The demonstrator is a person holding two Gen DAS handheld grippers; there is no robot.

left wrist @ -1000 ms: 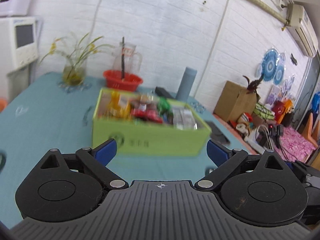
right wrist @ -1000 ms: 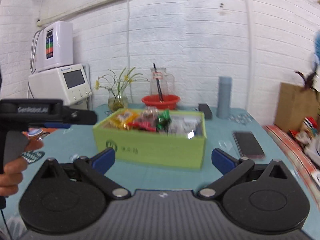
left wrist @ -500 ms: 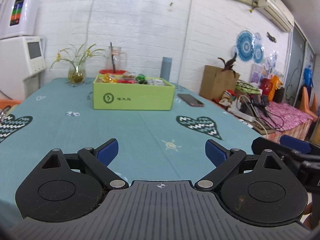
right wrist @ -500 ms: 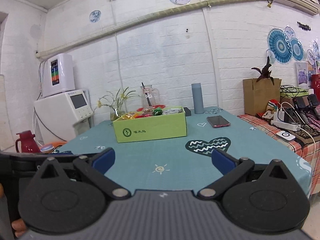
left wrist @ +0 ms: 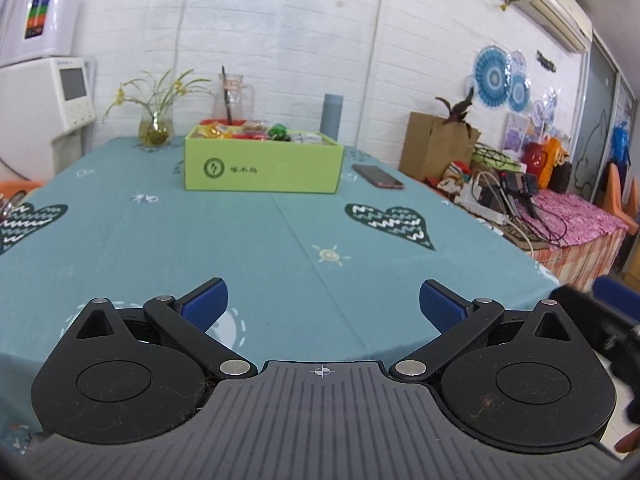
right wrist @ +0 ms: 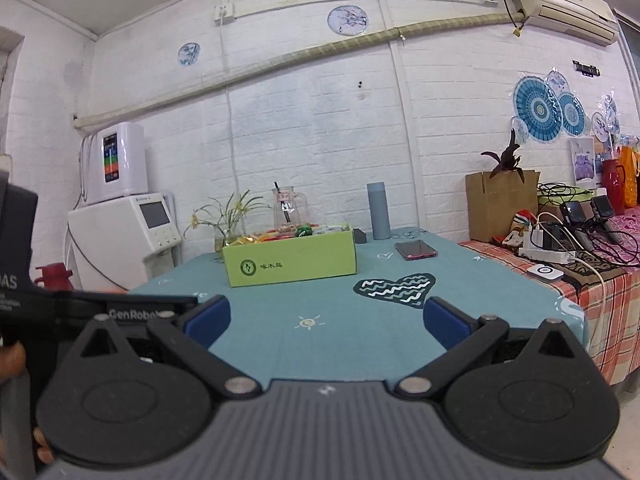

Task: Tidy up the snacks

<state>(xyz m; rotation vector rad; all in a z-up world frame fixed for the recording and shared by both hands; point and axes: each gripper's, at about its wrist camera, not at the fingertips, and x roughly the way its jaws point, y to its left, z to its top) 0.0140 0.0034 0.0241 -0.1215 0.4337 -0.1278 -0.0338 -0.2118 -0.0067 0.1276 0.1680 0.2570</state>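
Above the teal patterned tablecloth point(left wrist: 280, 240), the left gripper point(left wrist: 323, 300) is opening, nothing between; the right gripper point(right wrist: 326, 320) is spread wide, empty; the green cardboard snack box point(left wrist: 262, 168) stands well apart.

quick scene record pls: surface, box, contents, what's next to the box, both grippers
surface: table with teal patterned cloth
box: green box, open top, far end of the table
contents: mixed wrapped snacks inside
beside box: phone flat on the cloth; grey bottle behind
left gripper: opening, nothing between the jaws
right gripper: open, empty
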